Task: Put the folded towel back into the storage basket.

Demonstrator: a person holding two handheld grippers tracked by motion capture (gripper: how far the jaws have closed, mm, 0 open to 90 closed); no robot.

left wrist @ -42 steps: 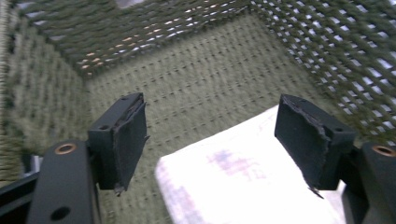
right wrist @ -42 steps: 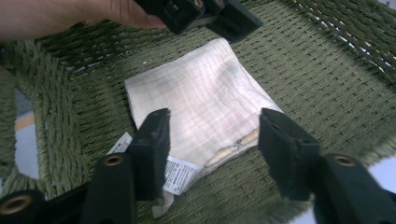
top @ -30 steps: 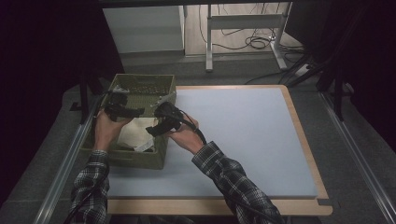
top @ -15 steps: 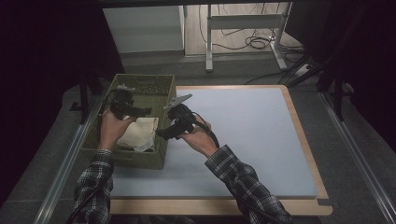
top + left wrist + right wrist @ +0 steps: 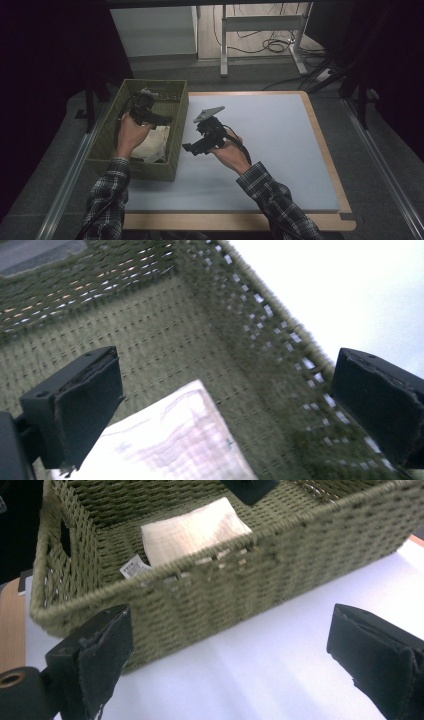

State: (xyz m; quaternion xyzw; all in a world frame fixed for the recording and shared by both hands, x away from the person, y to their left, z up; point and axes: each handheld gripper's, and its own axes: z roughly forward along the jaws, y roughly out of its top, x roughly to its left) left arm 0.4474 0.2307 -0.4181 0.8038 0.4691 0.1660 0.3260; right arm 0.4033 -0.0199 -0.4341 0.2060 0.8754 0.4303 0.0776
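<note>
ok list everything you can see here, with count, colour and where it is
basket: one, olive-green woven, on the left edge of the mat
cloth: one, cream, folded, with a small white tag, lying inside the basket
mat: one, pale blue-white, covering the board
board: one, light wood, showing as a rim around the mat
metal stand: one, white, on the floor beyond the table, with dark cables beside it
left gripper: one, black, jaws open, over the basket, nothing between them
right gripper: one, black, jaws open, over the mat beside the basket, holding nothing
sleeves: two, dark plaid, at the near edge
</note>
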